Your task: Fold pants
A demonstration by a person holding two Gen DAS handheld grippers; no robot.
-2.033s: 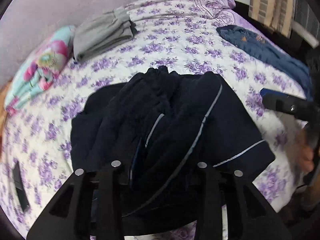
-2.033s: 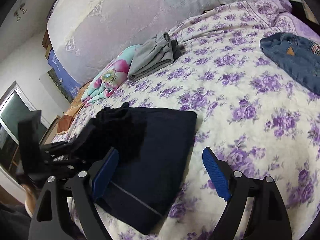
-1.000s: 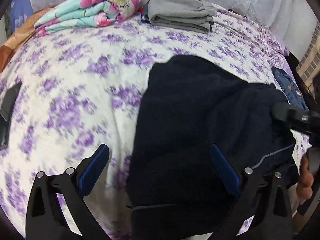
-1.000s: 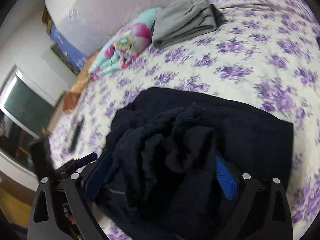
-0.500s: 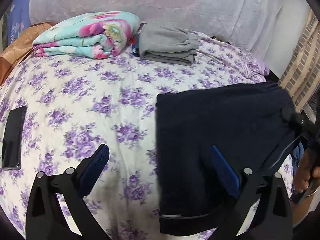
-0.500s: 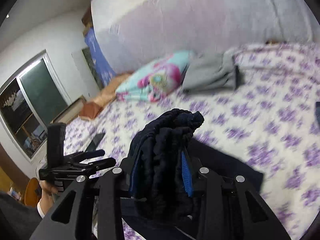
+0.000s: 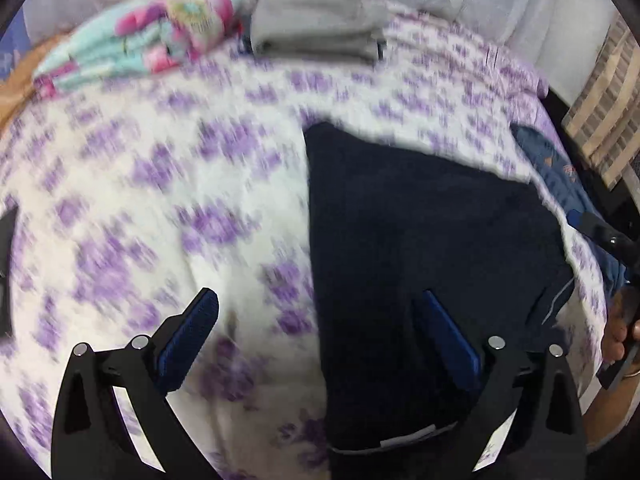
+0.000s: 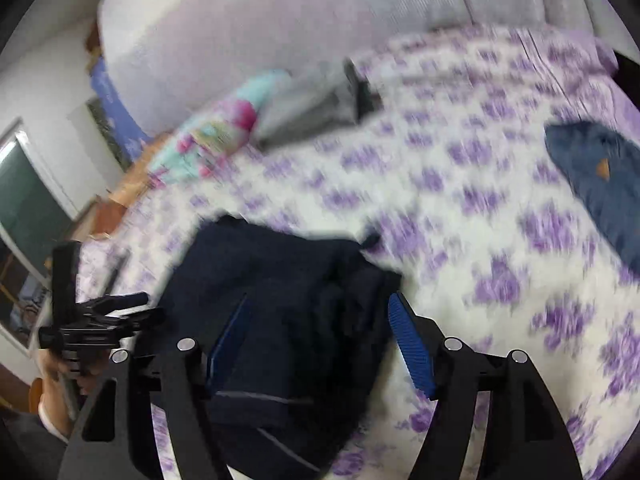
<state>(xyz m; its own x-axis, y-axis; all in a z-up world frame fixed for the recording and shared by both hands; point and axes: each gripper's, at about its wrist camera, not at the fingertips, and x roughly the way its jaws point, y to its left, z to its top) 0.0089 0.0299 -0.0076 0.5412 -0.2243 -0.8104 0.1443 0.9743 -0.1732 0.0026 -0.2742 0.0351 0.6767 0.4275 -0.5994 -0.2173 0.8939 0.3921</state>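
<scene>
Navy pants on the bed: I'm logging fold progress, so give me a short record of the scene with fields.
item: navy pants, folded into a compact stack with pale piping
surface: bed with purple floral cover
left gripper: open, one pad over the pants, nothing held
right gripper: jaws have just been opening; pants between the pads, not pressed
other items: grey folded garment, floral blanket, blue jeans
image quality: motion blur

Soft even indoor light, heavy motion blur in both views, fisheye bending and dark corners at edges
</scene>
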